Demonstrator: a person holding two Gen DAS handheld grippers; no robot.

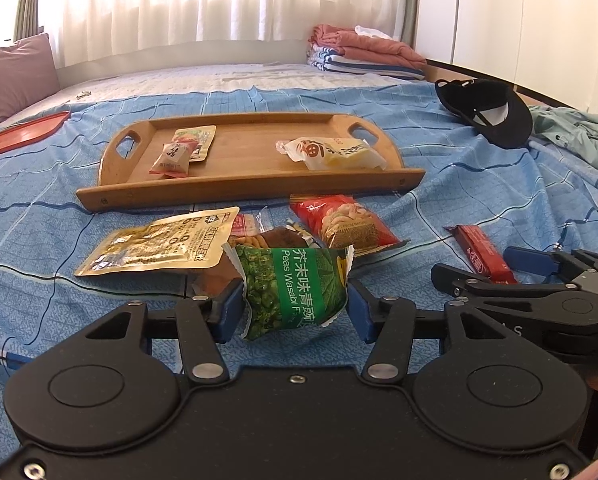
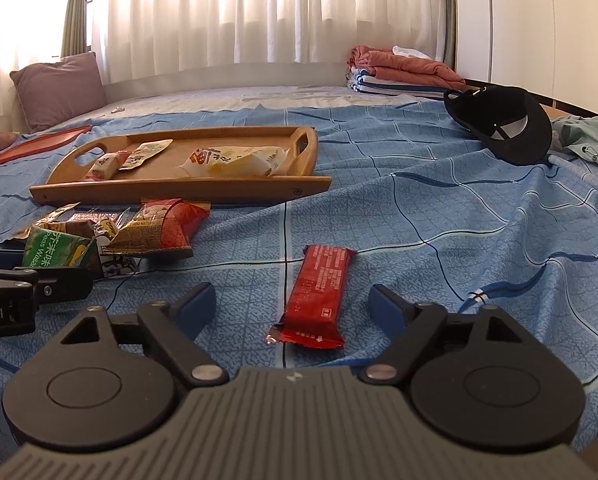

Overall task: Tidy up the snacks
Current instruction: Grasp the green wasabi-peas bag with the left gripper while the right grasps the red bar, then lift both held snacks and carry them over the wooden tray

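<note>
From the left wrist, the green wasabi-pea packet (image 1: 295, 288) sits upright and crinkled between the blue pads of the left gripper (image 1: 295, 308). The left pad presses its edge and the right pad meets its other side, so the claw is clenched on the packet. It is near the front edge of the blue checked bedsheet (image 1: 439, 184). Just behind it lie a gold foil pouch (image 1: 155, 246), a brown-wrapped snack (image 1: 277, 237) and a red nut packet (image 1: 345, 222), crowded close together. Further back, the wooden tray (image 1: 251, 192) holds three small packets. A black cap (image 1: 487, 112) rests toward the sheet's right edge.

From the right wrist, the red bar (image 2: 319, 296) lies flat on the sheet, lengthwise between the spread fingers of the right gripper (image 2: 293, 306). Neither blue pad touches it, so the claw is released, with clear gaps on both sides. The gripper points slightly downward, low over the sheet. At the left edge, the other gripper's black body partly hides the green packet and the snack pile. The tray lies beyond them.
</note>
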